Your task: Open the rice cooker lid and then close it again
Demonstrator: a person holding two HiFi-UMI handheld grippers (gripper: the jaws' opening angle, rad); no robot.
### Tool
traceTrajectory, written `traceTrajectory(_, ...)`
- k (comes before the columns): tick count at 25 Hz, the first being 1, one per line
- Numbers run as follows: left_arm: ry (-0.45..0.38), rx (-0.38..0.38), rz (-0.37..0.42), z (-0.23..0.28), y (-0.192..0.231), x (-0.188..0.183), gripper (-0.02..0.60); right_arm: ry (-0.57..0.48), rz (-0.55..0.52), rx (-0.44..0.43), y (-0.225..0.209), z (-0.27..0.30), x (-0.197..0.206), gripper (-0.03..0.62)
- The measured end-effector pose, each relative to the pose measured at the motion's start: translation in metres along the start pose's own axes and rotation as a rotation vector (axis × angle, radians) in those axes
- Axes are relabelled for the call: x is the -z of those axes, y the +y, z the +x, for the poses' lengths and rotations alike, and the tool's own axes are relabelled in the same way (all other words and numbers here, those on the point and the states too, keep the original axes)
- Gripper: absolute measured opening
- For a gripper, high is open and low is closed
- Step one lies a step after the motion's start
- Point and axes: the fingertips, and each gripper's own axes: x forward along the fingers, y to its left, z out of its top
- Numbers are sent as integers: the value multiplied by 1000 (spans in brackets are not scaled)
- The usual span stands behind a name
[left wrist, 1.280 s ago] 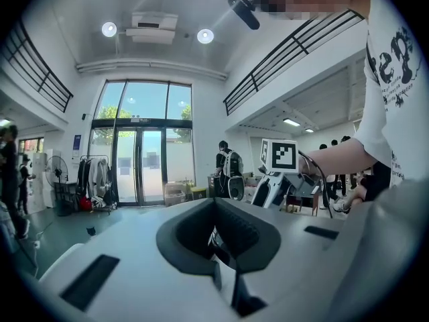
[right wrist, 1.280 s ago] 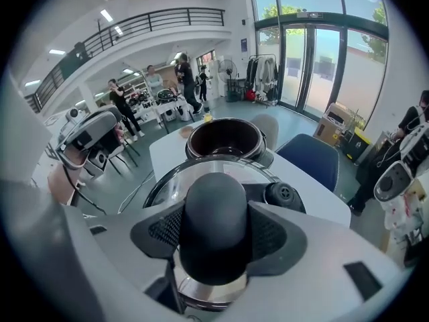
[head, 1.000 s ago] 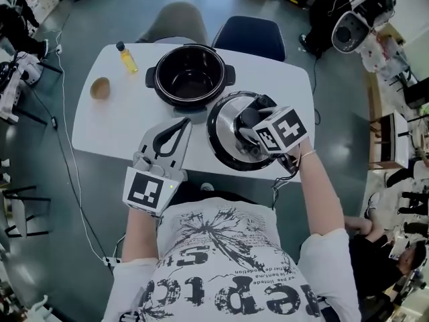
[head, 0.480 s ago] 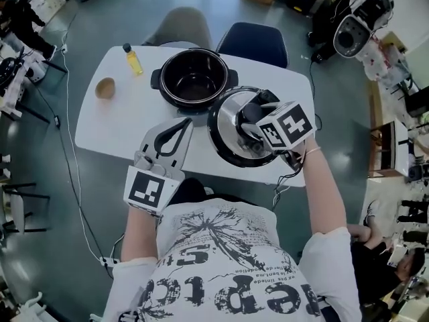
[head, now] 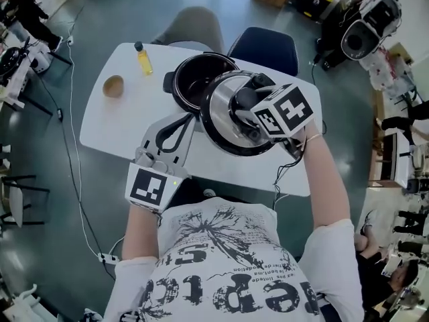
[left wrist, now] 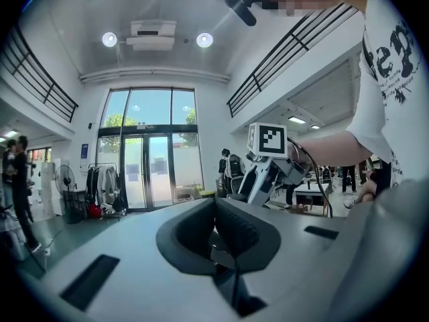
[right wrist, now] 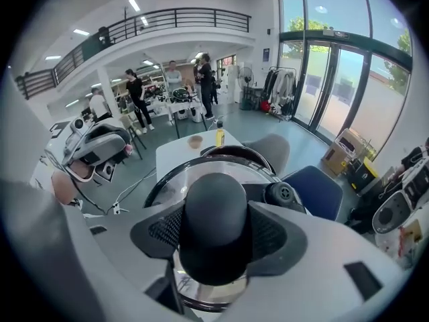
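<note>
The black rice cooker pot [head: 191,79] stands open on the white table [head: 114,129]. Its round steel lid [head: 221,116] hangs tilted in the air and overlaps the pot's right side in the head view. My right gripper [head: 247,109] is shut on the lid's black knob [right wrist: 216,200], with a pad on each side of it. The right gripper view shows the lid's rim [right wrist: 161,183] and the pot [right wrist: 231,151] beyond it. My left gripper [head: 190,118] hovers level over the table's near side, shut, with nothing between its jaws [left wrist: 214,210].
A small yellow bottle [head: 143,59] and a brown cup [head: 113,86] stand at the table's far left. A blue chair [head: 268,45] and a grey chair [head: 194,25] are behind the table. A cable [head: 70,159] runs across the floor on the left.
My right gripper has lifted the lid off the table and carried it up and left, over the pot's edge. The left gripper has shifted slightly forward.
</note>
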Motion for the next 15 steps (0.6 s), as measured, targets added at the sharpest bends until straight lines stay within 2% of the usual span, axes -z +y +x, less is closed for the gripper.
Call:
traceTrajectory(6, 13, -17, 0, 10, 72, 0, 14, -7, -8, -41, -6, 39, -73, 291)
traceTrajectory(10, 3, -8, -1, 19, 125, -4, 14, 8, -6, -4, -18, 65, -119, 291)
traceTrajectory(15, 13, 0, -10, 35, 175, 7, 14, 21, 10, 25, -37, 99, -151, 292)
